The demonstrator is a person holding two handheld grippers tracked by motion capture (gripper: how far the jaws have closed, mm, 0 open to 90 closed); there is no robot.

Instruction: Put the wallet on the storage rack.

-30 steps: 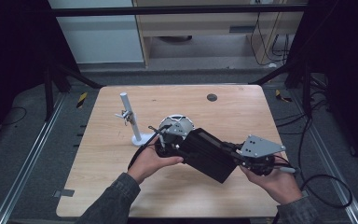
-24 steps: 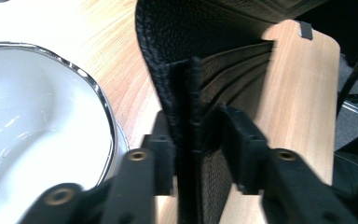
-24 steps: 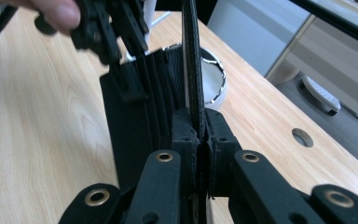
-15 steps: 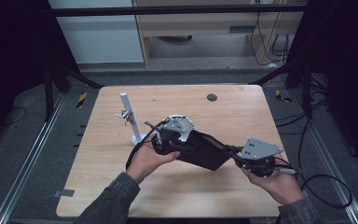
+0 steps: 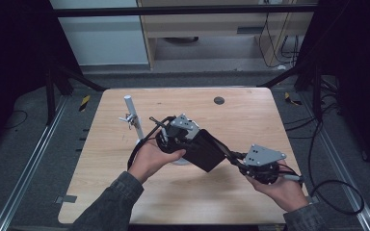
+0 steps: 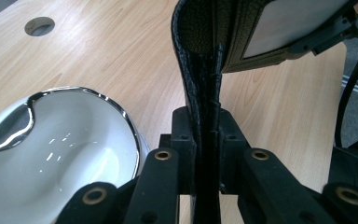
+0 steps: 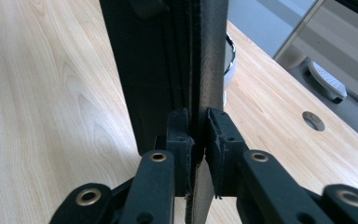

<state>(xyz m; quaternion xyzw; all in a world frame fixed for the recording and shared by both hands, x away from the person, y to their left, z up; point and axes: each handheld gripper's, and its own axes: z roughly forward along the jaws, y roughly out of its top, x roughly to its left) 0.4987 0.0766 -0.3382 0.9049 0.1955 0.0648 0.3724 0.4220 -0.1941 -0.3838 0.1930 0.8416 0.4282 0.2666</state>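
A black leather wallet (image 5: 204, 149) hangs tilted above the wooden table (image 5: 250, 115), between my two grippers. My left gripper (image 5: 187, 140) grips its upper left end; its jaws have just closed, and in the left gripper view (image 6: 204, 126) they pinch the wallet's folded edge (image 6: 200, 56). My right gripper (image 5: 233, 156) holds the lower right end. In the right gripper view its jaws (image 7: 198, 128) have just been easing apart, with one thin flap of the wallet (image 7: 168, 60) still pressed between the pads.
A white post on a stand (image 5: 130, 113) rises at the left of the table. A white dish with a chrome rim (image 6: 60, 154) lies under the left hand. A round cable hole (image 5: 218, 100) sits near the far edge. Cables trail off to the right.
The left hand has risen with its end of the wallet, so the wallet has come off the table and now slopes down toward the right gripper, which has stayed in place.
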